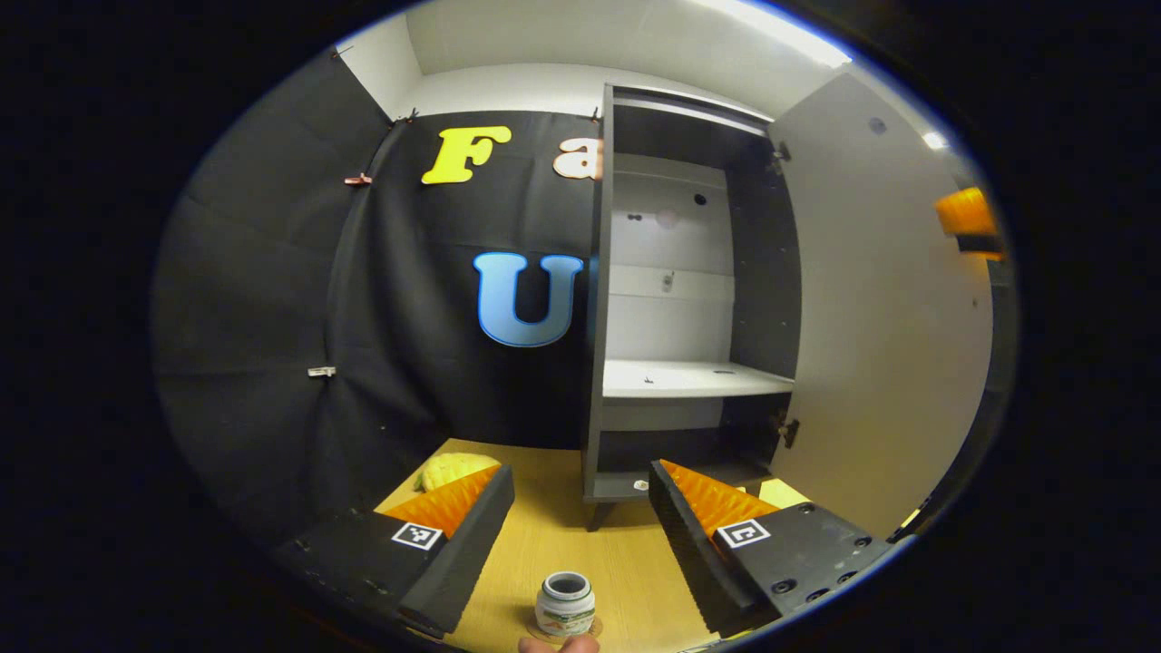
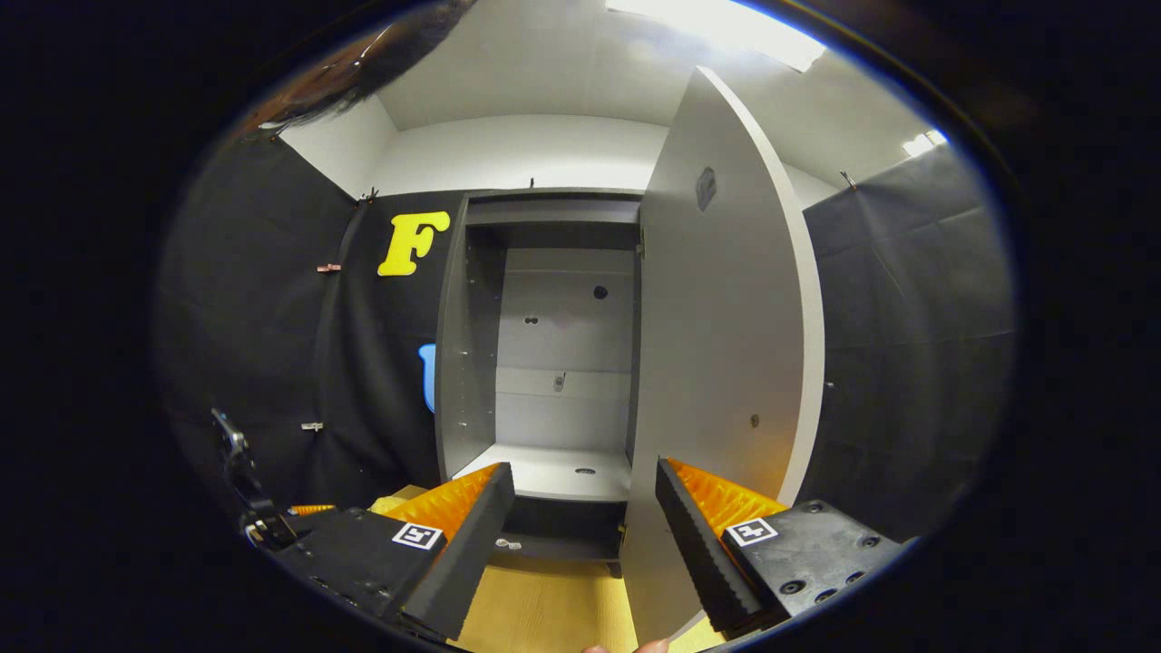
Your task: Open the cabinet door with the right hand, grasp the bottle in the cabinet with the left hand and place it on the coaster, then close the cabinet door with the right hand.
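The small white bottle (image 1: 564, 606) stands upright on a round coaster (image 1: 590, 628) on the wooden table, low between the fingers of my left gripper (image 1: 580, 473), which is open and not touching it. The grey cabinet (image 1: 689, 299) stands behind with its door (image 1: 880, 326) swung wide to the right. In the right gripper view, my right gripper (image 2: 584, 472) is open in front of the cabinet (image 2: 553, 363). The door (image 2: 726, 363) stands edge-on just ahead of its right finger, with no contact that I can see.
A yellow object (image 1: 449, 469) lies on the table (image 1: 626, 562) left of the cabinet's foot. Past the door at far right is the other gripper (image 1: 966, 218). In the right gripper view, the left gripper's body (image 2: 245, 499) is at lower left. A white shelf (image 2: 553, 473) crosses the cabinet.
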A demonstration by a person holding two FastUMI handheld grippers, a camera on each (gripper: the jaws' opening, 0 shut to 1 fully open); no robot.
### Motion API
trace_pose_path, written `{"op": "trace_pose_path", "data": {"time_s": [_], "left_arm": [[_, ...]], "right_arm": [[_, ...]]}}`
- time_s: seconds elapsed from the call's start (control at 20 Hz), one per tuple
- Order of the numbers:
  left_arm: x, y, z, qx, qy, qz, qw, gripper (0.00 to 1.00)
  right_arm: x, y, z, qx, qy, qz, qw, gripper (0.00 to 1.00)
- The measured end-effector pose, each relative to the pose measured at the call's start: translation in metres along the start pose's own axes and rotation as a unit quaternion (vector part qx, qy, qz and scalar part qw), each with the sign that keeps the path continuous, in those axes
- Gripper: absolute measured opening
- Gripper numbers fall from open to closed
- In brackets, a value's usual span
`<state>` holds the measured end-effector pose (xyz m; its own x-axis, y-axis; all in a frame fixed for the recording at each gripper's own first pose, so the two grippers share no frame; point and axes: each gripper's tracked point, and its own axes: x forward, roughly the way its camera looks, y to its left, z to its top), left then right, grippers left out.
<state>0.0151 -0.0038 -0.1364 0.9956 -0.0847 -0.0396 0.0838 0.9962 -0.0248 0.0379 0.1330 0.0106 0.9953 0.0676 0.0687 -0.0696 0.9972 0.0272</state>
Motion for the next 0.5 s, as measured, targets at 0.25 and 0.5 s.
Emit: {"op": "trace_pose_path", "data": {"time_s": [0.25, 0.5], "left_arm": [[-0.019, -0.008, 0.071, 0.01, -0.022, 0.016, 1.0, 0.94], [-0.035, -0.026, 0.101, 0.016, -0.029, 0.01, 0.999, 0.94]], "right_arm": [[-0.02, -0.016, 0.005, -0.006, 0.002, 0.005, 1.0, 0.97], [-0.047, -0.06, 0.007, 0.006, 0.015, -0.013, 1.0, 0.97]]}}
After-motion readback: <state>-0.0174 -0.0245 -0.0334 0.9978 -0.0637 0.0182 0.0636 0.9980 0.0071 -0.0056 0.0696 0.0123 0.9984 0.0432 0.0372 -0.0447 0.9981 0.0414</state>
